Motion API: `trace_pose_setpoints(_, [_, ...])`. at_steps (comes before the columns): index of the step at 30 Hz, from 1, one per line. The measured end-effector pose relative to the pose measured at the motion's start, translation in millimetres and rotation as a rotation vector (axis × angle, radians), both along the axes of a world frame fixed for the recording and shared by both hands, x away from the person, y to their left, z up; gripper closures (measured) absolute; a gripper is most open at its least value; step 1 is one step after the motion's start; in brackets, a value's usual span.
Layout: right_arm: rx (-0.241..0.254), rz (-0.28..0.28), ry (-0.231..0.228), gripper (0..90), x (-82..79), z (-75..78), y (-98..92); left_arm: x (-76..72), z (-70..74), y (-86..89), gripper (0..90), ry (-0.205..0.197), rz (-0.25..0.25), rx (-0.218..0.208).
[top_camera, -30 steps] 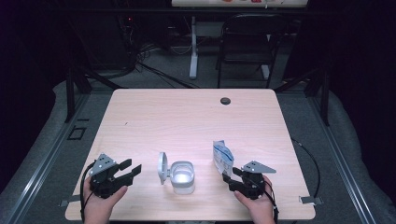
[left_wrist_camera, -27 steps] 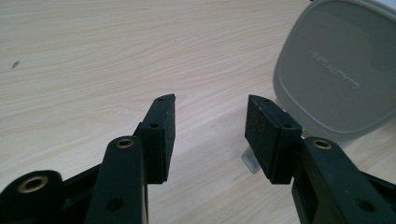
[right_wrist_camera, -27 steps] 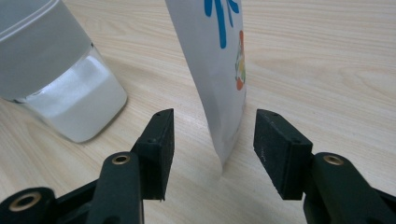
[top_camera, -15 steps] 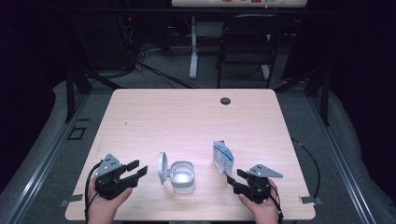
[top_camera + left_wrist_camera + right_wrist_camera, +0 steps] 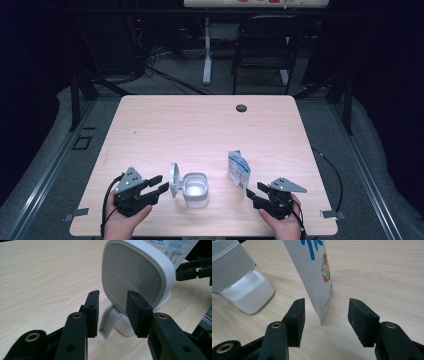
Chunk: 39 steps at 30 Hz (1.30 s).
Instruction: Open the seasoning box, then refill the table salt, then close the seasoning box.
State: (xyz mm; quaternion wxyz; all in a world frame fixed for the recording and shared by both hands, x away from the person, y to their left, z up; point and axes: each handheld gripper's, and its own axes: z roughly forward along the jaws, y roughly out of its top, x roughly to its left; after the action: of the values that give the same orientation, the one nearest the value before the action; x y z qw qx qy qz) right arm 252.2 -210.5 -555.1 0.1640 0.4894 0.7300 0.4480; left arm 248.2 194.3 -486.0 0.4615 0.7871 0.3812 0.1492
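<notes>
A small clear jar (image 5: 195,189) with white powder in its bottom stands near the table's front edge, and its white flip lid (image 5: 174,180) stands open on its left side. My left gripper (image 5: 161,183) sits just left of that lid. In the left gripper view the lid (image 5: 136,275) and its hinge strap (image 5: 107,322) lie just ahead of the gap of my left gripper (image 5: 112,308). Its jaws have just been closing, and the pads do not press on anything. A white printed pouch (image 5: 238,169) stands upright right of the jar. My right gripper (image 5: 325,315) is open, with the pouch's lower corner (image 5: 322,312) between its pads.
The wooden table (image 5: 200,130) has a dark cable hole (image 5: 241,108) near its far edge. A black chair (image 5: 265,45) and cables stand on the floor beyond. The jar (image 5: 239,285) sits left of the pouch in the right gripper view.
My left gripper has moved right, up to the jar's open lid, and its jaws have narrowed. The right gripper, jar and pouch have stayed put.
</notes>
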Motion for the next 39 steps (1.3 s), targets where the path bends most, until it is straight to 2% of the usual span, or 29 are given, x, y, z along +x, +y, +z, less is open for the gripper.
trace_pose_setpoints(9, [0.018, -0.009, -0.009, 48.0, -1.7, 0.1, -1.5, -2.5, -0.5, -9.4, 70.4, -0.003, -0.029, 0.01])
trace_pose_setpoints(17, [0.021, -0.007, -0.007, 48.0, -2.0, -0.8, -0.8, -5.3, -0.9, -16.1, 80.4, -0.009, -0.049, 0.018])
trace_pose_setpoints(25, [0.026, -0.011, -0.007, 48.0, -2.5, -0.5, -2.0, -5.9, -3.7, -22.2, 89.5, 0.001, -0.094, 0.023])
trace_pose_setpoints(32, [0.032, -0.009, -0.012, 48.0, -3.5, 0.2, -2.4, -7.3, -1.3, -20.7, 86.1, -0.007, -0.093, 0.017])
trace_pose_setpoints(36, [0.04, -0.012, -0.012, 48.0, -2.4, -0.3, -1.0, -5.8, 0.4, -15.3, 80.6, -0.017, -0.074, 0.014])
trace_pose_setpoints(39, [0.027, -0.004, -0.009, 48.1, -1.8, -0.7, 0.7, -3.7, 1.5, -10.2, 74.5, -0.023, -0.046, 0.01])
